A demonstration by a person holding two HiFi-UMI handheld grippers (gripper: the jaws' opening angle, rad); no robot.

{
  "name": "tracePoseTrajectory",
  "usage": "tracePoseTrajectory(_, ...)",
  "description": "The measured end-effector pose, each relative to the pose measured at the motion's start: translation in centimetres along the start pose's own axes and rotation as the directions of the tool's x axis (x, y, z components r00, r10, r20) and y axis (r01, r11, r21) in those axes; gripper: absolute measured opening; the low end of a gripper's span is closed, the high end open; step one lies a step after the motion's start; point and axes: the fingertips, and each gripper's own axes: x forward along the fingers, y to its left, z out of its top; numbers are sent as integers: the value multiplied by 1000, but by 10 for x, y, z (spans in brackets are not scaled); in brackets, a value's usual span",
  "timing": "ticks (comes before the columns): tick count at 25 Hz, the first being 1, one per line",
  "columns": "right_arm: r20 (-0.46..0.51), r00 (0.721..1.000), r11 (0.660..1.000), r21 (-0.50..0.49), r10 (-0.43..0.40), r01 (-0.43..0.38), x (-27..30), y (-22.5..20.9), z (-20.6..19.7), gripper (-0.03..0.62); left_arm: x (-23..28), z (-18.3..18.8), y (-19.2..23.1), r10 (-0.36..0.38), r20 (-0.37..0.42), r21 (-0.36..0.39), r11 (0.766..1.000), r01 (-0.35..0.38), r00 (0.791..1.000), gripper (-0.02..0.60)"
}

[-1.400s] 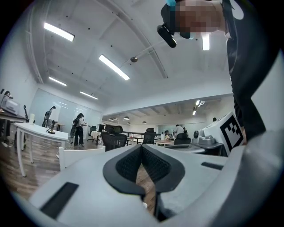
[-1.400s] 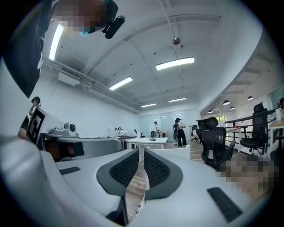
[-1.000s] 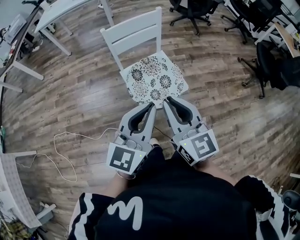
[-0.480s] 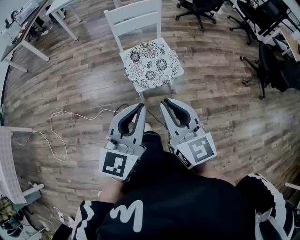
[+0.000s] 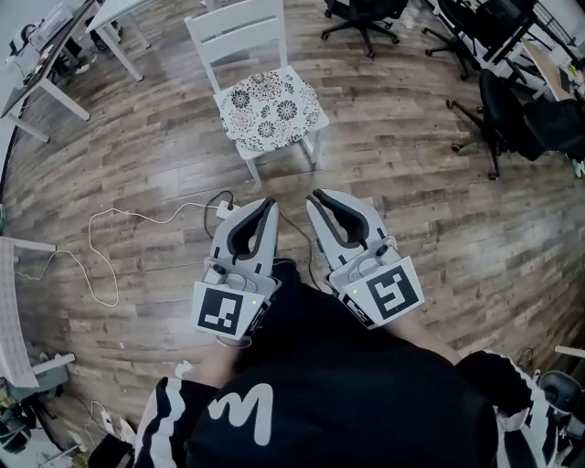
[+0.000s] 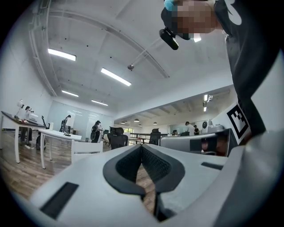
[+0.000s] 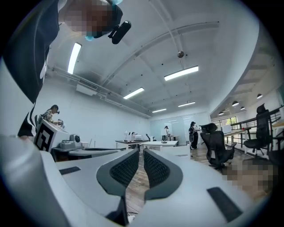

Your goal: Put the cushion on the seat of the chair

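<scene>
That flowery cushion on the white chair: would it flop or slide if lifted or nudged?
The floral cushion looks thin and soft, so it would probably droop when lifted by a corner. No ties to the white chair show, so a nudge might slide it.

At eleven o'clock, the cushion (image 5: 270, 108) is white with a black flower print, on a white chair (image 5: 233, 26). The floor (image 5: 430, 210) is brown wood-grain planks. My left gripper (image 5: 268, 203) and right gripper (image 5: 315, 195) are grey with black pads, and their marker cubes (image 5: 225, 313) carry black-and-white squares.
</scene>
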Motion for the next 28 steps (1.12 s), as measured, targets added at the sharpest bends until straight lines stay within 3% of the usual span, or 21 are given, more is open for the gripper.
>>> tracePoseTrajectory(6, 15, 1000, 999, 32, 26, -26, -17, 15, 2, 49, -19, 8, -24, -1, 0, 12, 1000, 1, 1000, 6)
tracePoseTrajectory(15, 27, 998, 998, 4, 55, -55, -16, 60, 8, 49, -58, 14, -22, 22, -27, 21, 1000, -22, 999, 6)
tracePoseTrajectory(23, -10, 1000, 1000, 9, 18, -18, -44, 125, -9, 49, -135, 14, -29, 16, -5, -32, 999, -16, 1000, 6)
tracePoseTrajectory(28, -12, 1000, 1000, 24, -13, 13, -76, 162, -14, 49, -183, 6, -50, -9, -34, -17, 1000, 8, 999, 6)
